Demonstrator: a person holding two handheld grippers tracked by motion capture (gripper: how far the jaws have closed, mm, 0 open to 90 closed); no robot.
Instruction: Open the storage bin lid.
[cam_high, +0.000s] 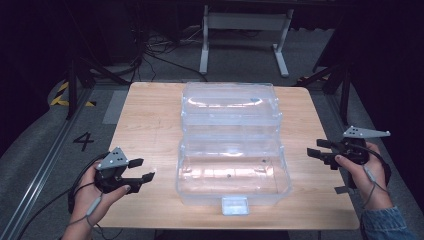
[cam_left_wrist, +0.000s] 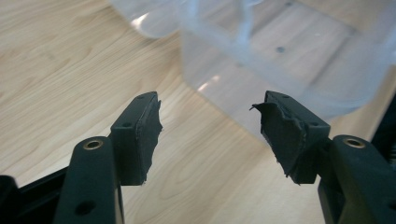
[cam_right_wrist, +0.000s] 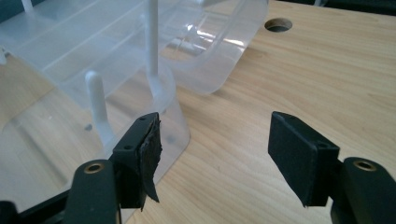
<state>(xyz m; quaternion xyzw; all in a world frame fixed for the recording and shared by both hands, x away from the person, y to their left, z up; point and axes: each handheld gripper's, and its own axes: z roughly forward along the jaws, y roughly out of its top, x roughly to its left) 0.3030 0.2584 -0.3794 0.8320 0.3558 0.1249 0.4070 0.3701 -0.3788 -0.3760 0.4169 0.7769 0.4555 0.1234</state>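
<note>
At the near left corner of the wooden surface (cam_high: 150, 120), a hand (cam_high: 92, 197) is holding the left tongs (cam_high: 142, 170) low over the wood, their jaws standing spread with nothing between them and pointing toward the box. In the left gripper view the left tongs (cam_left_wrist: 208, 126) are gaping over bare wood grain, the torn black pads (cam_left_wrist: 149, 126) showing ragged edges, and the corner of the clear plastic storage box (cam_left_wrist: 280, 60) is sitting just ahead and to the right of the jaws, apart from them. In the middle of the surface the clear plastic storage box (cam_high: 232, 175) is lying open and empty, its hinged lid (cam_high: 230, 107) folded back flat on the far side and its latch tab (cam_high: 235, 205) hanging over the near edge. At the right edge, another hand (cam_high: 362, 170), coming out of a denim sleeve (cam_high: 387, 225), is holding the right tongs (cam_high: 316, 151) level beside the box, jaws likewise apart and gripping nothing. In the right gripper view the right tongs (cam_right_wrist: 215, 140) are spreading wide over the wood, the box (cam_right_wrist: 93, 116) and its white hinge posts (cam_right_wrist: 152, 51) are sitting just beyond the left jaw, and a round hole (cam_right_wrist: 278, 24) is showing in the surface farther off.
</note>
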